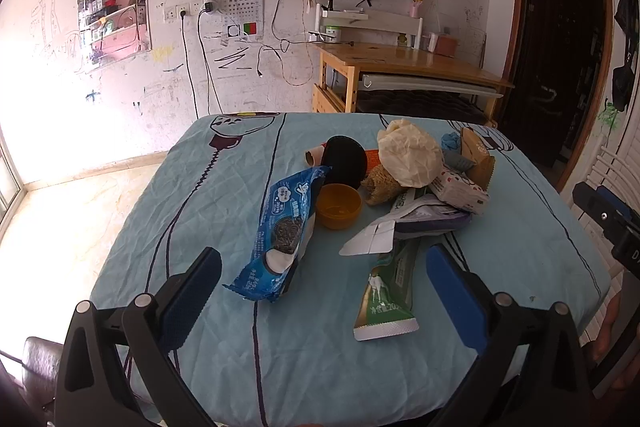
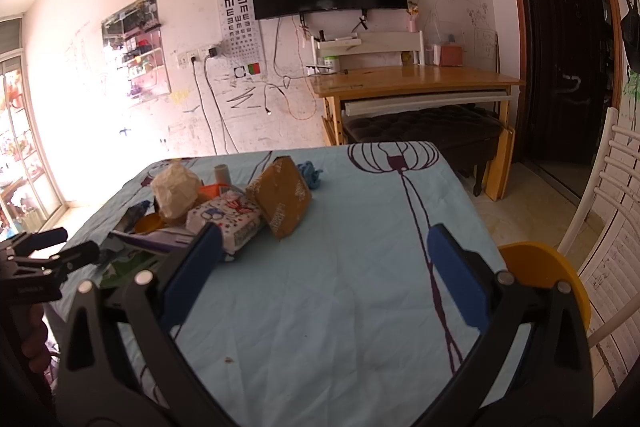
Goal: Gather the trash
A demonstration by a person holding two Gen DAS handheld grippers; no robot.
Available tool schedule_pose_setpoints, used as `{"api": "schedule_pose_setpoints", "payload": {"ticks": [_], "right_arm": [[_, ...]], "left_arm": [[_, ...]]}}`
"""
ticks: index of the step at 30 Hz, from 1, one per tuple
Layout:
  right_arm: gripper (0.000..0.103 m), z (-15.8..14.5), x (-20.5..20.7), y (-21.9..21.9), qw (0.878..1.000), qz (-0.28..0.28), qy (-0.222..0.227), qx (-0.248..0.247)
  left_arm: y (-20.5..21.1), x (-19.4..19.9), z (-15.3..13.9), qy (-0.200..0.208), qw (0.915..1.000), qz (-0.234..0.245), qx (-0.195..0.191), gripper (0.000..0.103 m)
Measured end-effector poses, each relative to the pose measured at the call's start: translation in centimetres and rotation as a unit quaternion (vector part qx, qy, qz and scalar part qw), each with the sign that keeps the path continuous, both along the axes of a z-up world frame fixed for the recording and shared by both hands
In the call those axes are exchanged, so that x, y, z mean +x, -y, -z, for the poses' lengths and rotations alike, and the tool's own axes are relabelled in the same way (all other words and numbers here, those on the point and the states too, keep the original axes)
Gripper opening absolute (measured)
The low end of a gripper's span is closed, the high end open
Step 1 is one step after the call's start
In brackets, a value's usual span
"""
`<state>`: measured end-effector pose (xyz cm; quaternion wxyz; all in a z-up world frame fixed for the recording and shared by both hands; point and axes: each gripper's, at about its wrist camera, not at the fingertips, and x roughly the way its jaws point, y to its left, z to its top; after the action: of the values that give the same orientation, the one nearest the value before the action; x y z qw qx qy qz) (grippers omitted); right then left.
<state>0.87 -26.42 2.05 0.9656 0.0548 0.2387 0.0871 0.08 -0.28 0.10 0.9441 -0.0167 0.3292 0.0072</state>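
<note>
The trash sits in a loose heap toward the far middle of the table (image 1: 224, 347), which is covered by a wrinkled light-blue cloth with dark line drawings. Nearest me lies the blue cookie wrapper (image 1: 280, 231): thin, glossy film, very light and probably slippery, so I would pinch it across its crumpled middle rather than at a flat end. Just beside it on the right is the green-and-white pouch (image 1: 386, 293), flat and limp with a crimped seal at its near end; that stiff seal looks like the best place to grip.

Behind them stands the small orange plastic bowl (image 1: 338, 205), rigid and smooth, best taken by its rim. The crumpled cream paper ball (image 1: 410, 153) tops the heap; it should be weightless and will squash, so any hold will do. Under it lies the patterned tissue pack (image 2: 230, 221), soft and springy, and the brown cardboard box (image 2: 280, 203) leans tilted against it, stiff but crushable, so I would hold it by its edges. A black round lid-like thing (image 1: 346, 161) and a cardboard tube (image 1: 314, 155) sit at the back of the pile.

My left gripper (image 1: 324, 269) hovers over the near edge, jaws spread wide on either side of the two wrappers, touching nothing. My right gripper (image 2: 324, 247) is equally wide apart and empty over bare cloth toward the right side, well apart from the heap. A yellow chair (image 2: 548, 275) stands by the table's right edge.
</note>
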Motion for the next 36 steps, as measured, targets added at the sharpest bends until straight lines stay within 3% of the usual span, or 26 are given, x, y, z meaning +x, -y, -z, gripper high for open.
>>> {"api": "schedule_pose_setpoints", "payload": {"ticks": [36], "right_arm": [[0.099,0.29,0.12,-0.12,1.000,-0.002,-0.003,-0.002]], "left_arm": [[-0.17,-0.13,0.26,0.000,1.0000,0.001,0.001,0.097]]}}
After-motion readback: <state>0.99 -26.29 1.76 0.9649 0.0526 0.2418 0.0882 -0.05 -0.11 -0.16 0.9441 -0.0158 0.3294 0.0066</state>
